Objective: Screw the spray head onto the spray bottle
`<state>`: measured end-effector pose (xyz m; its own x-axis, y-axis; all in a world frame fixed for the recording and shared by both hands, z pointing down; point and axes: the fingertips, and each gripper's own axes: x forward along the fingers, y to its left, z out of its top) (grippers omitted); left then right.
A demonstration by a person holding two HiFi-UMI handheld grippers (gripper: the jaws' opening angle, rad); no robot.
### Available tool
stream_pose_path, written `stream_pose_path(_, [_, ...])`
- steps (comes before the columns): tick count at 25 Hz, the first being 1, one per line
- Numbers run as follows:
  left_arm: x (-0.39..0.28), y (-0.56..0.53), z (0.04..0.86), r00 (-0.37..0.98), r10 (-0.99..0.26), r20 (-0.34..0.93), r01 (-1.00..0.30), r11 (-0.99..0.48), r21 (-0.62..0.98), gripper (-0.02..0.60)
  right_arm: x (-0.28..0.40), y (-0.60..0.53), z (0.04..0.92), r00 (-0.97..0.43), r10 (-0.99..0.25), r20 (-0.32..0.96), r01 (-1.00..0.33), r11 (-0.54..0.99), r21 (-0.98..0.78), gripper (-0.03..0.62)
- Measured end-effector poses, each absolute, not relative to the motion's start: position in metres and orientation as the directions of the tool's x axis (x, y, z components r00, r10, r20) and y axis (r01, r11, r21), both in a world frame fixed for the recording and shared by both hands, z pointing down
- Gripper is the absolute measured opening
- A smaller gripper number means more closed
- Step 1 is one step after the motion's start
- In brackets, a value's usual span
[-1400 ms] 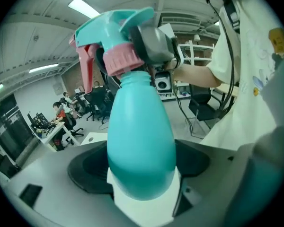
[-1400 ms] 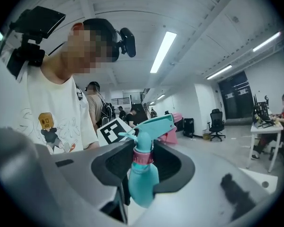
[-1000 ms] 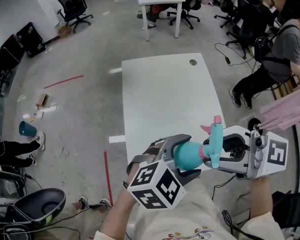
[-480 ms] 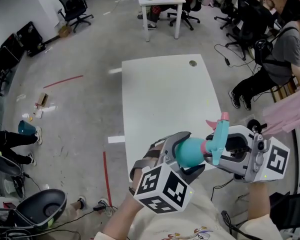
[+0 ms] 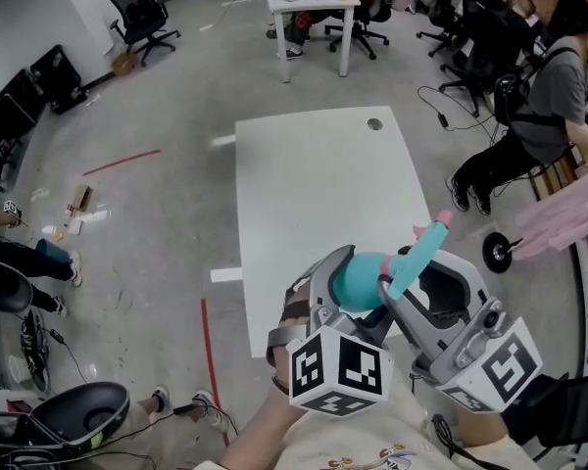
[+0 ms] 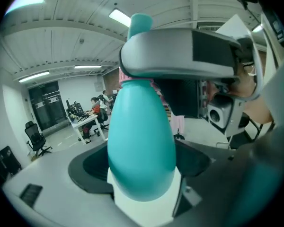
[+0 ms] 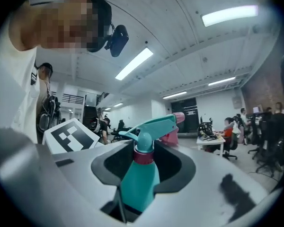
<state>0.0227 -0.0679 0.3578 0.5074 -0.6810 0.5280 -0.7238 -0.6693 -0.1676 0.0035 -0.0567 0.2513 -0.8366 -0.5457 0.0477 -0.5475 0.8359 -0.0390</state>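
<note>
A teal egg-shaped spray bottle (image 5: 356,279) is held in the air over the near end of the white table (image 5: 314,184). My left gripper (image 5: 348,297) is shut on the bottle's body (image 6: 141,141), which fills the left gripper view. The teal spray head (image 5: 418,248) with its pink nozzle sits on the bottle's neck and points up and right. My right gripper (image 5: 397,280) is shut on the spray head at the neck. A pink collar (image 7: 143,156) shows under the spray head (image 7: 154,126) in the right gripper view.
The table has a cable hole (image 5: 374,123) at its far end. A seated person (image 5: 549,106) and cables are at the right, with office chairs (image 5: 142,13) and another desk (image 5: 314,3) farther back. Red tape (image 5: 208,336) marks the floor at the left.
My right gripper has swung round the bottle's neck, its marker cube dropping from the right side to below. The spray head turned with it, its nozzle now pointing up and right. The left gripper shifted slightly right.
</note>
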Motion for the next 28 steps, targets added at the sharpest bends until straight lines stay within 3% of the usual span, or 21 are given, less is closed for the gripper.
stream_pose_path(4, [0.022,-0.070,0.363,0.508,-0.695,0.510,-0.750,-0.647,-0.135,0.405,0.004,-0.057,0.255,-0.798,-0.600,0.057,-0.602,0.794,-0.086,0.133])
stream_pose_path(11, [0.007,-0.072,0.359,0.501,-0.717,0.485,-0.772,-0.623,-0.124,0.405,0.019,-0.046,0.255,-0.841,-0.537,0.066,-0.541,0.833,-0.118,0.166])
stream_pose_path(15, [0.012,-0.070,0.351,0.534,-0.708,0.462,-0.743,-0.654,-0.143,0.405,0.039,-0.038,0.240,-0.902,-0.423,0.081,-0.427,0.904,-0.037,0.171])
stream_pose_path(20, [0.006,-0.054,0.359,0.578,-0.684,0.444,-0.695,-0.698,-0.172,0.405,0.042,-0.034,0.237,-0.943,-0.266,0.198,-0.235,0.957,0.169,0.251])
stream_pose_path(24, [0.017,-0.043,0.347,0.618,-0.659,0.430,-0.662,-0.731,-0.168,0.405,0.041,-0.035,0.227,-0.976,-0.130,0.173,-0.109,0.986,0.124,0.286])
stream_pose_path(28, [0.020,-0.028,0.349,0.623,-0.656,0.426,-0.652,-0.737,-0.180,0.405,0.041,-0.032,0.232,-0.986,-0.108,0.124,-0.097,0.991,0.088,0.296])
